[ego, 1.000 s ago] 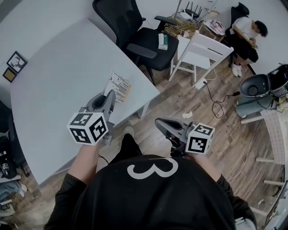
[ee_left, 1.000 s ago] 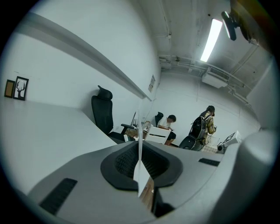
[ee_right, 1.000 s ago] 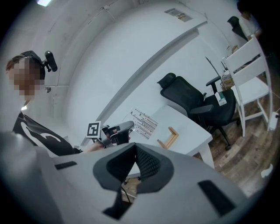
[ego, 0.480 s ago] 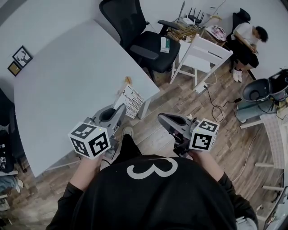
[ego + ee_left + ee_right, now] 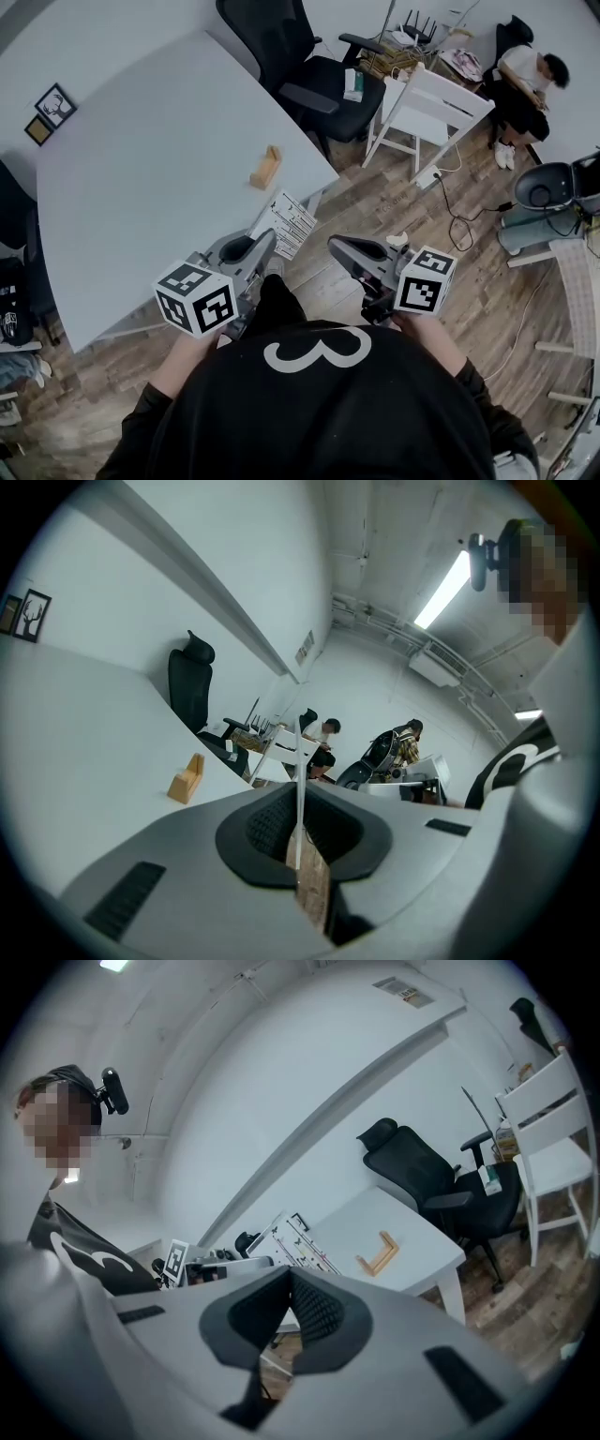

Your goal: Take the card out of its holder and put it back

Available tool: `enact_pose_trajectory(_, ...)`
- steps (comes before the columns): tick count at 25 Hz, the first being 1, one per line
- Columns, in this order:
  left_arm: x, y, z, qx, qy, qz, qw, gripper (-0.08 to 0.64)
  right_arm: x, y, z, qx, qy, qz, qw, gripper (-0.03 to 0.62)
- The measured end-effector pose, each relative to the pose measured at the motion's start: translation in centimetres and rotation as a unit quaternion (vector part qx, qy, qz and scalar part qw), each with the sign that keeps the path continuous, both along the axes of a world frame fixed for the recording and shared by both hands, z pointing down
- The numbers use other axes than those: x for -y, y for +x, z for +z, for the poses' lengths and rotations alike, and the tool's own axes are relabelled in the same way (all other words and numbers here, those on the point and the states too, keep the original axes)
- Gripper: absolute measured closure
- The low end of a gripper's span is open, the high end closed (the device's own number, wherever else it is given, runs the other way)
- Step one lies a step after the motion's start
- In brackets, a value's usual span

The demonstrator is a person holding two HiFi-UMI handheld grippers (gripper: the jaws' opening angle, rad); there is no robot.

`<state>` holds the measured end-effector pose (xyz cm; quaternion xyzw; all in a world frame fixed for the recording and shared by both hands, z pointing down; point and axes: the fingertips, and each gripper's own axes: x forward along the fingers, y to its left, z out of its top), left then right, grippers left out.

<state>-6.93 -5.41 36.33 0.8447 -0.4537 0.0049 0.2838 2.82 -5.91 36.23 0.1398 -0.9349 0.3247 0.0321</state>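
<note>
Since the white printed card point(image 5: 289, 222) is out of its small wooden slotted holder point(image 5: 265, 167), it hangs past the near right edge of the white desk point(image 5: 141, 178), over the wood-plank floor point(image 5: 375, 202) rather than over the desk top. The holder stands alone close to that same edge and to the desk's right corner, with bare desk on its left and far sides. The card is near it but apart, on the person's side of the edge. Past the corner a black office chair point(image 5: 314, 70) is drawn up at the desk, and a white wooden chair point(image 5: 427, 103) stands on the floor further right, well apart from both grippers. The strip of floor between the desk edge and the person's body is open. The left gripper point(image 5: 270, 237) reaches forward and a little rightward from the person's left side, its marker cube close to the chest. Its jaws are nearly together and pinch the card by its near edge, so the left gripper view shows the card edge-on as a thin upright line between the dark pads. The right gripper point(image 5: 334, 247) sits at about the same height just to the right. It points left toward the card without touching it, and its jaws are closed on each other with nothing between them.
</note>
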Motion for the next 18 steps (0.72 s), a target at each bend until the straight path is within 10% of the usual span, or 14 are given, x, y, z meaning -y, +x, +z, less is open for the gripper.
enact_pose_trajectory(18,-0.7,0.2,-0.3,-0.014,-0.003,-0.009,0.9999,0.535,-0.9,0.7,0.2,0.01,-0.003,0.005,1.0,0.583)
